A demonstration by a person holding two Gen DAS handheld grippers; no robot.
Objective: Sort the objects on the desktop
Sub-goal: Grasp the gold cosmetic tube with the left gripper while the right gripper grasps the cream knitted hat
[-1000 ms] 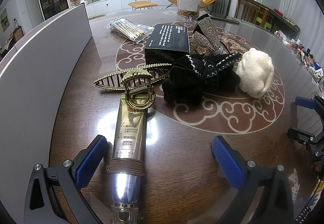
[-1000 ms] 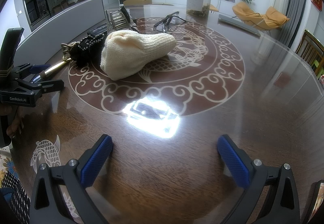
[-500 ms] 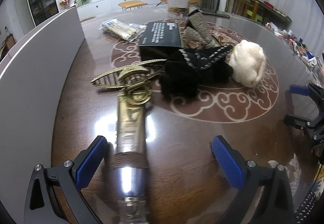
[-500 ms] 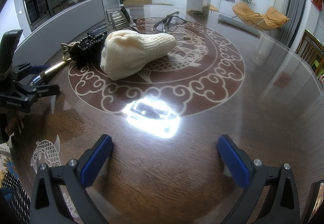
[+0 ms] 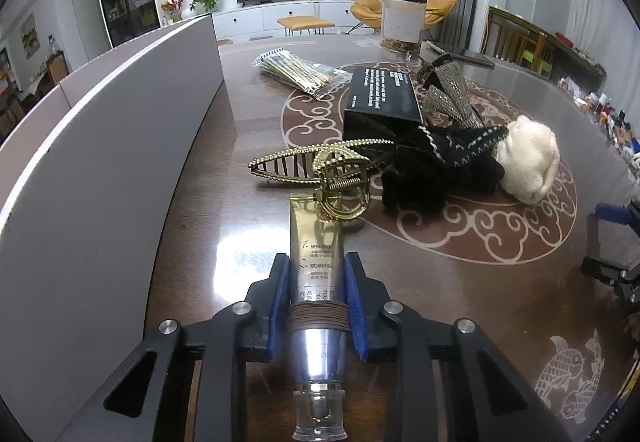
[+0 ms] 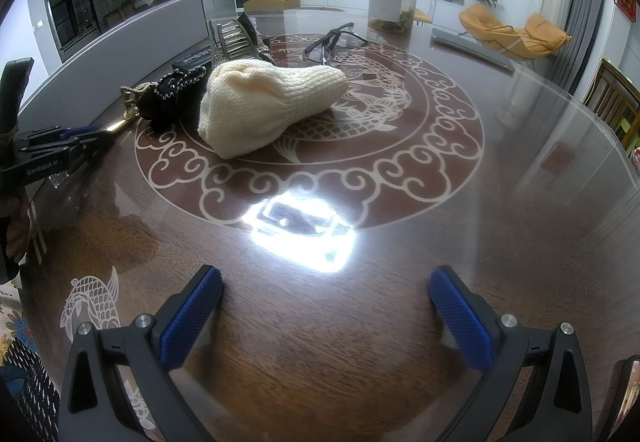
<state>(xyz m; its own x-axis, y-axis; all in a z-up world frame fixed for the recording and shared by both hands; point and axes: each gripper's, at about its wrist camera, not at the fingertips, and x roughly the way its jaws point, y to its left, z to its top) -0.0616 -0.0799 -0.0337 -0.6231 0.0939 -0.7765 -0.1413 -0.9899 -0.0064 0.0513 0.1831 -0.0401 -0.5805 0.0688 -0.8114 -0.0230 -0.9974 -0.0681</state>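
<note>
Nearest on the left, the left tongs (image 5: 316,294) have their blue pads (image 5: 279,294) pressed against both sides of a slim gold and silver cosmetic tube (image 5: 318,282), gripping it just above a band of brown elastic wound round its neck. The tube lies flat on the dark, glossy wooden desk (image 5: 420,322), its clear cap pointing back toward the holder. Its far end runs under a gold metal claw hair clip (image 5: 340,182), which rests on it. Just right of the clip sits a black fabric bow with white stitched trim (image 5: 436,166), and touching that, a cream knitted hat (image 5: 528,158).

On the other side, the right tongs (image 6: 326,316) hang over bare wood with their jaws wide apart and nothing between them. A bright lamp reflection (image 6: 300,230) glares on the desk just ahead of them.

Behind the bow stands a black box with white lettering (image 5: 382,98), a glittering silver mesh hair bow (image 5: 448,94) leaning beside it. Farther left lies a clear packet of thin pale sticks (image 5: 300,72). A pair of dark-framed glasses (image 6: 334,42) lies beyond the hat, and at the far edge stands a tall clear jar (image 6: 392,2). A long grey panel (image 5: 100,146) borders the desk's left side.
</note>
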